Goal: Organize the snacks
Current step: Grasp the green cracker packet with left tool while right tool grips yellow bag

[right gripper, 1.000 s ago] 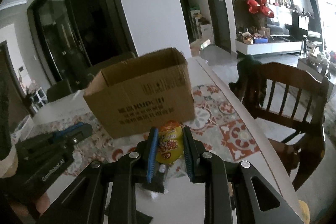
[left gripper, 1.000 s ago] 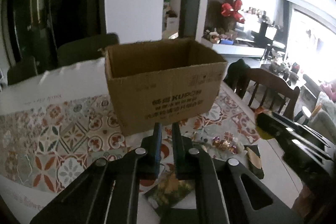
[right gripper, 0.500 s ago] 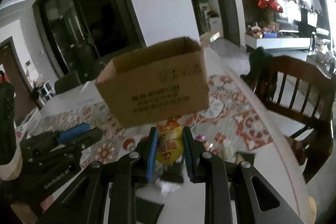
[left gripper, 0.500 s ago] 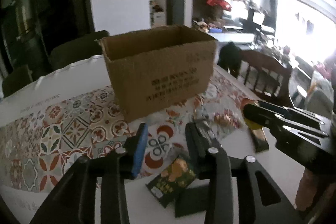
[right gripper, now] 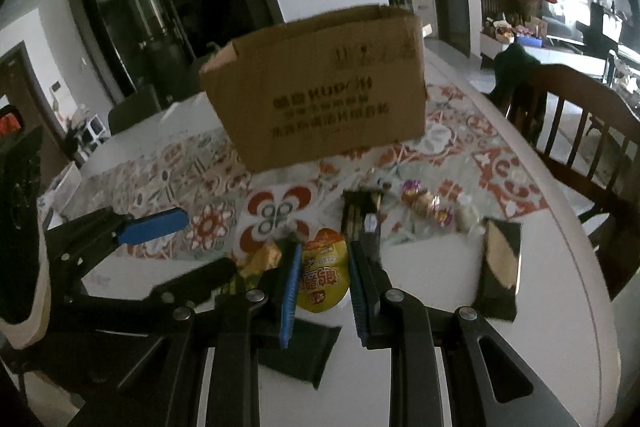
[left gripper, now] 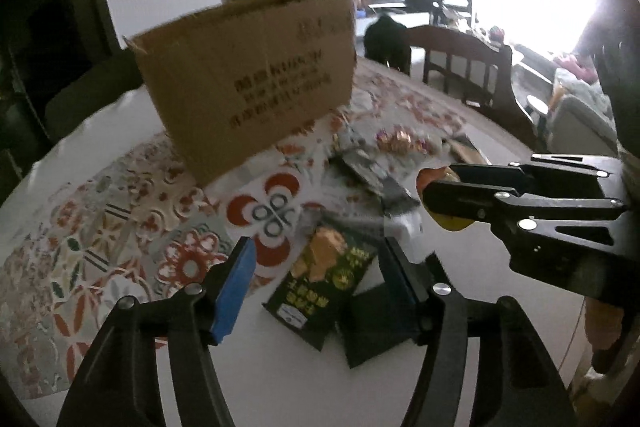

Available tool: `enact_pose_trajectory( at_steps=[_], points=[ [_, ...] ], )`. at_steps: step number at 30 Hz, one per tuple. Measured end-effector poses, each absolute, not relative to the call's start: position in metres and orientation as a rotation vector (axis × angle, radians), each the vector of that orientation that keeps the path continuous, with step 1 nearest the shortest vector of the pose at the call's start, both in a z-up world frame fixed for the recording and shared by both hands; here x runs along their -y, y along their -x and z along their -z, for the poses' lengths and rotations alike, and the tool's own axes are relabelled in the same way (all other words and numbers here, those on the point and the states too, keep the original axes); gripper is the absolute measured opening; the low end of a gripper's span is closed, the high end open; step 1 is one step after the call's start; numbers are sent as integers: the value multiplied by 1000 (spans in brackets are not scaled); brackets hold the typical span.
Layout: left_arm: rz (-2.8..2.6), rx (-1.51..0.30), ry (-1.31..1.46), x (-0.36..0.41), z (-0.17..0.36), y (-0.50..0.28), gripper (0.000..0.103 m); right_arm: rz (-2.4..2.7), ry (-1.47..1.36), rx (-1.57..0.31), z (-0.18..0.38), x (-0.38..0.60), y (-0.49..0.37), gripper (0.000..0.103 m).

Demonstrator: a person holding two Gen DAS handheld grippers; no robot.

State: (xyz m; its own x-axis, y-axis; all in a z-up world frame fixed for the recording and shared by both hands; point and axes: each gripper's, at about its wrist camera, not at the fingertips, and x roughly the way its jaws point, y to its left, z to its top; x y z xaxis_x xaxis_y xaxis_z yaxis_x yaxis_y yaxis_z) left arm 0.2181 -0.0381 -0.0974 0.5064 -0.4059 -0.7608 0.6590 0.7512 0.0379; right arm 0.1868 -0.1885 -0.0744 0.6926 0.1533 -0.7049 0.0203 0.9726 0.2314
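An open brown cardboard box [left gripper: 256, 75] stands on the patterned table runner [left gripper: 120, 211]; it also shows in the right wrist view [right gripper: 324, 87]. My left gripper [left gripper: 316, 279] is open and empty, above a dark green snack packet [left gripper: 324, 279] on the white tabletop. My right gripper [right gripper: 324, 279] is shut on a yellow snack pouch [right gripper: 322, 275]; it shows from the side in the left wrist view [left gripper: 444, 199]. Loose snacks lie in front of the box: wrapped candies [right gripper: 428, 205], a dark bar pack [right gripper: 360, 211], a black-and-gold packet [right gripper: 500, 263].
A wooden chair [right gripper: 580, 115] stands at the table's right edge. A flat dark packet [left gripper: 376, 323] lies under my left gripper's right finger. Dark chairs [right gripper: 136, 107] stand behind the table. The table's rounded edge [right gripper: 592, 307] curves along the right.
My left gripper has opened wide and dropped toward the green packet. My right gripper still holds the yellow pouch and has drawn back and tilted down toward the table.
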Motion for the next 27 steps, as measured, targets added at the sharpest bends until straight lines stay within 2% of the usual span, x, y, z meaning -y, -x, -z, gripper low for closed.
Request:
enact_pose_trajectory(
  at_steps=[4, 6, 18, 19, 20, 21, 27],
  points=[
    [683, -833, -380, 44, 112, -223, 65, -69, -234, -842, 84, 186, -188, 25],
    [698, -841, -397, 46, 117, -225, 71, -62, -234, -853, 87, 186, -189, 25],
    [706, -869, -419, 56, 142, -237, 70, -21, -237, -904, 106, 190, -197, 25],
    [701, -872, -415, 56, 144, -238, 70, -19, -237, -907, 108, 191, -198, 25],
    [700, -876, -410, 56, 145, -239, 65, -17, -238, -910, 109, 191, -199, 25],
    [703, -883, -405, 56, 147, -239, 55, -15, -237, -911, 109, 190, -199, 25],
    [680, -874, -388, 51, 145, -235, 48, -16, -238, -915, 111, 190, -199, 25]
  ],
)
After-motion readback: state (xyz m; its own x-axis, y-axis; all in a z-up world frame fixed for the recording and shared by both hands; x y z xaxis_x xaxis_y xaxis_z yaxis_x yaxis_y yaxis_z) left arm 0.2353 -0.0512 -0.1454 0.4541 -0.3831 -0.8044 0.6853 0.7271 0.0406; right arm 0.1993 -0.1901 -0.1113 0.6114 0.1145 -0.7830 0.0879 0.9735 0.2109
